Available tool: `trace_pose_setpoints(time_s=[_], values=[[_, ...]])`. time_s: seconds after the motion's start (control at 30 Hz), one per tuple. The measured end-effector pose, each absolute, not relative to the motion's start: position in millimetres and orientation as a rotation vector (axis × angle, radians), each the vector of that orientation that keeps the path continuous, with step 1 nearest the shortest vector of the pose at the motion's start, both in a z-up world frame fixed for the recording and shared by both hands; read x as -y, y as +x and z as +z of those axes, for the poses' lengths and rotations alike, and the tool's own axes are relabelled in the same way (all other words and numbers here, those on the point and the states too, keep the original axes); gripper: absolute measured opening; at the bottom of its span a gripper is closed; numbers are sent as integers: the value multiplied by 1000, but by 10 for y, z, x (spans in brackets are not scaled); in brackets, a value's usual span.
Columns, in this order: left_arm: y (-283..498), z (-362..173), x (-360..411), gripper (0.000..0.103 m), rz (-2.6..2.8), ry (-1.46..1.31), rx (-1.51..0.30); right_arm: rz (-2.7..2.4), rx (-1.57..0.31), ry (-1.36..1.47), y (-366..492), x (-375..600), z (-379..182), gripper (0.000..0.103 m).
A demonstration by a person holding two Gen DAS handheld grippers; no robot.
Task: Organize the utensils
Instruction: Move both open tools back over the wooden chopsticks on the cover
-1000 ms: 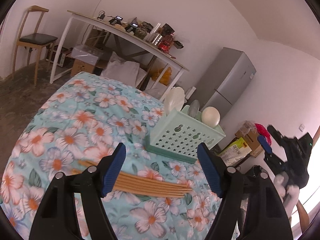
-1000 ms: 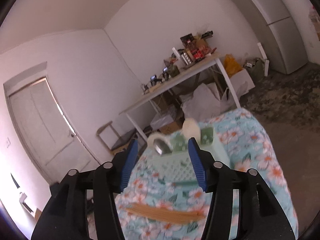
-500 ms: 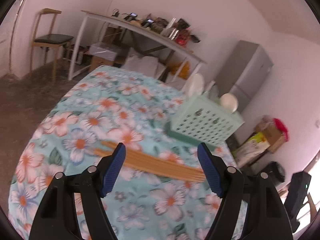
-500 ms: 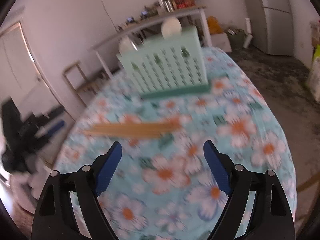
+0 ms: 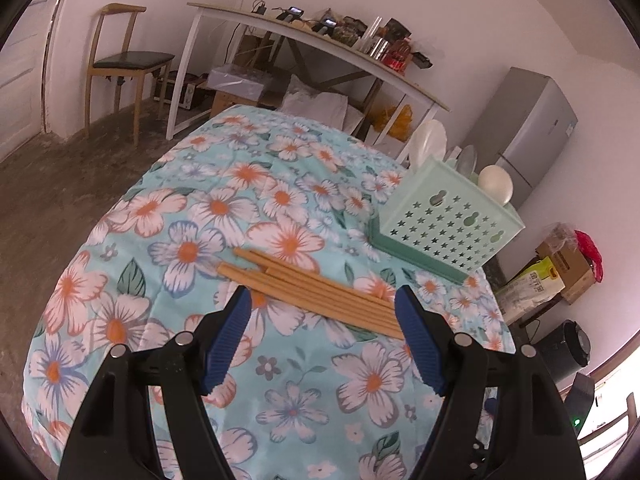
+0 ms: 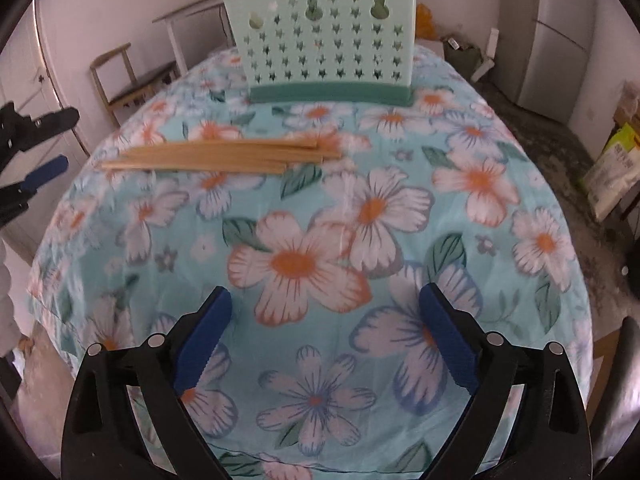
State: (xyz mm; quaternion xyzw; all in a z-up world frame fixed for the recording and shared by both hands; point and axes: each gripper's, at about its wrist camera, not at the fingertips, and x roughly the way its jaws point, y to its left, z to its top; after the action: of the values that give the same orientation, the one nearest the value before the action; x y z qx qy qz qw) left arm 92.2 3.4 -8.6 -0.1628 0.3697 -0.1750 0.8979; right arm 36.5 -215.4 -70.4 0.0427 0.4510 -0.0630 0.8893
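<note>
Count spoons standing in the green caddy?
3 visible in the left wrist view: a large white spoon at the caddy's far-left corner, a metal spoon in the middle, a round white spoon at right. More may be hidden inside.

floral cloth (image 5: 168, 216) over table; wooden chair (image 5: 120, 56) by left wall; long white desk (image 5: 304, 36) cluttered on top; grey fridge (image 5: 528, 132) right of it; boxes (image 5: 560, 264) on floor

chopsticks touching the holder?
Apart. The right wrist view shows a strip of floral cloth between the chopsticks and the holder; the left wrist view shows the same gap.
</note>
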Motion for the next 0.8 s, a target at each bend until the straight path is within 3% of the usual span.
trace_pose_setpoints(time_s=[0.8], values=[[991,-226,-33,72,-343,-359,-821,-126,-926,100,364,2140,-733,95]])
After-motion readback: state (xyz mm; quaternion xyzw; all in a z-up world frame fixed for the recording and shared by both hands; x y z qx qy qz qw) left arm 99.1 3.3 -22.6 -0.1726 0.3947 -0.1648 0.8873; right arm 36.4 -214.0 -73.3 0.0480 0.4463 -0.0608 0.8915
